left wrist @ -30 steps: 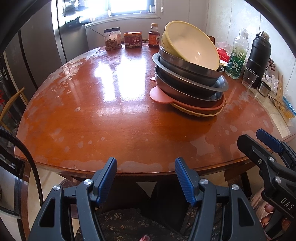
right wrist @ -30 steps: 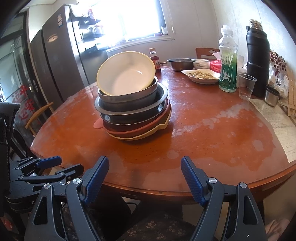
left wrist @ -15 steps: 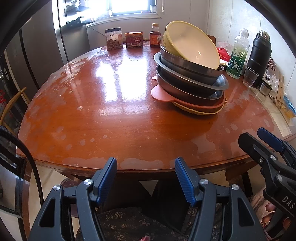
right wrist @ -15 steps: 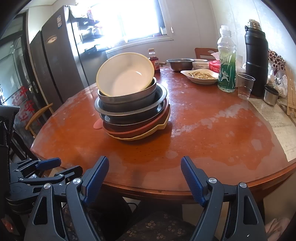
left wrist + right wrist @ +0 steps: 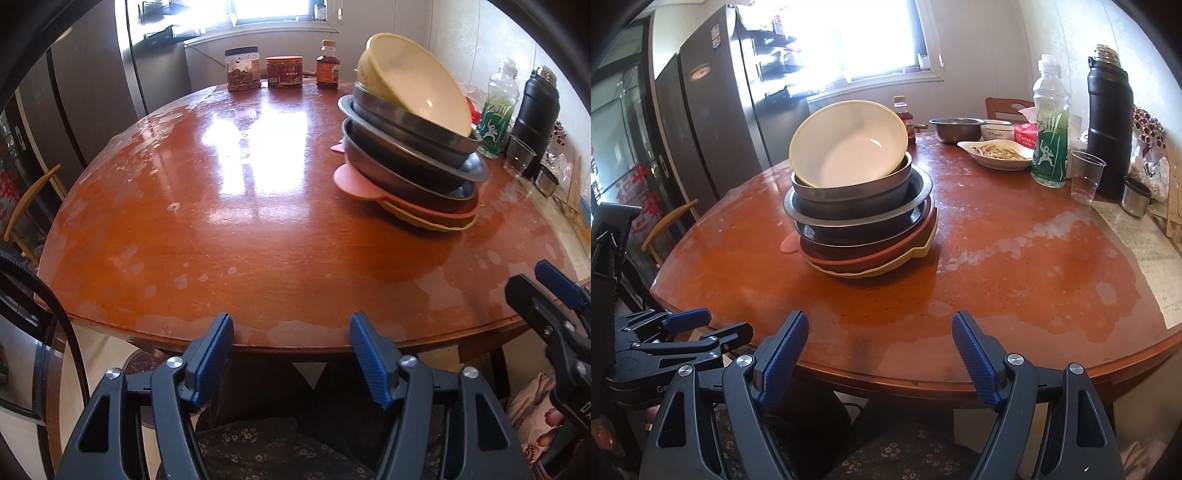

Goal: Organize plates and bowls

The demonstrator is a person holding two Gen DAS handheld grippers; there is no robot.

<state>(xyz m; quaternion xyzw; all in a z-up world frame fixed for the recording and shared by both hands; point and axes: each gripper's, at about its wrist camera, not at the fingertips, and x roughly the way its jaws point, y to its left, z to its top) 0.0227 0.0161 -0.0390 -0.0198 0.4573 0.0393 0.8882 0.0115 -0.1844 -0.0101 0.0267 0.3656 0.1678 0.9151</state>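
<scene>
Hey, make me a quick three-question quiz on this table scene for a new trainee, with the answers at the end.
1. True or false: the cream bowl on top of the stack sits level.
2. Which dish lies at the very bottom? A) steel B) pink C) yellow
3. Fill in: both grippers hover at the near edge of the table, holding ____.

Key
1. False; it tilts, resting in a steel bowl.
2. C; the yellow plate lies under the pink plate.
3. Nothing; the left gripper is opening with nothing between its fingers, and the right gripper is open and empty.
</scene>
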